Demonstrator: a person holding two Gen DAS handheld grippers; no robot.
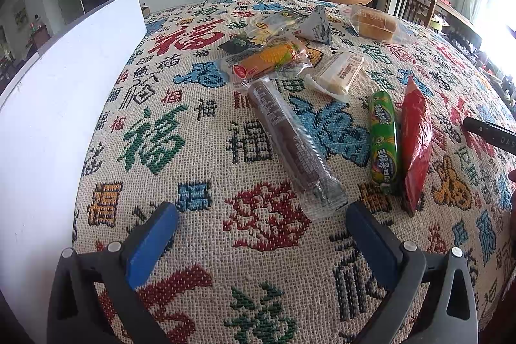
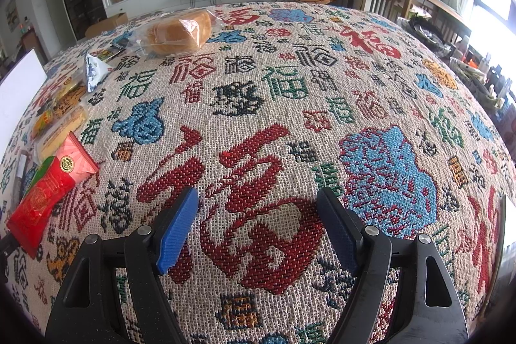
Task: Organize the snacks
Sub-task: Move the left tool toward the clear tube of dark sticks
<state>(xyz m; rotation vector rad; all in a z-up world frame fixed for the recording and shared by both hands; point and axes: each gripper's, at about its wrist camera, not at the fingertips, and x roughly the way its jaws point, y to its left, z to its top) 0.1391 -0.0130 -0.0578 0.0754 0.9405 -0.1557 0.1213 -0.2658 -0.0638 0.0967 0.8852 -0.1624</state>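
While each gripper [image 1: 261, 215] [image 2: 258, 202] gapes empty, a white board [image 1: 64, 79] flanks the snacks [image 1: 290, 137].

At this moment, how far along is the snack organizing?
Nothing looks sorted yet. The brown cookie sleeve, green sausage, red packet, corn pack and bread loaf lie loose on the patterned cloth. The left claw and right claw are open, holding nothing. All the gathering remains; the white board stands nearby.
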